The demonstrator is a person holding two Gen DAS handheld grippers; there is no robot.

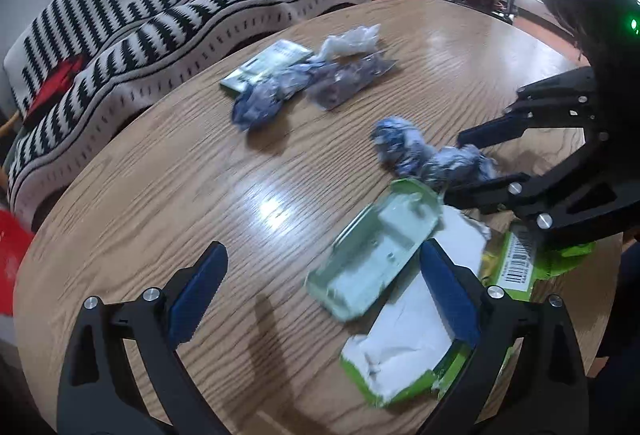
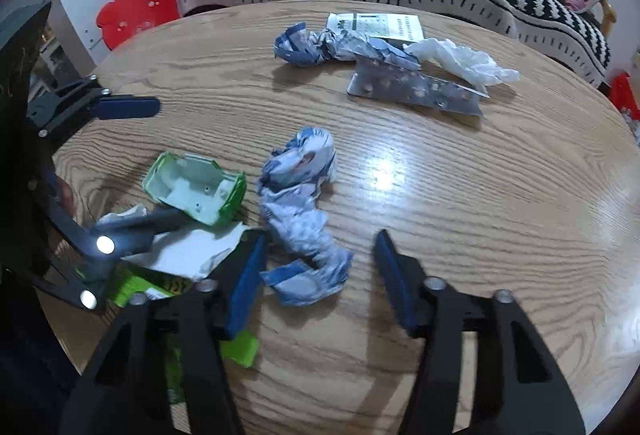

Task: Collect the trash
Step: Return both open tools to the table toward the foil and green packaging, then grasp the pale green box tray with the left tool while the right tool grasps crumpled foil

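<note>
Bare table (image 2: 480, 195) right of crumpled wrapper (image 2: 300, 219); tray (image 2: 192, 187) crowds left.

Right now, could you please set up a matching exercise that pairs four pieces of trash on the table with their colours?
Things:
1. plastic tray
2. crumpled wrapper at the right gripper
3. tissue
4. blister pack

Colours:
A. silver
B. pale green
C. plain white
D. blue and white

Pairs: 1-B, 2-D, 3-C, 4-A
</note>
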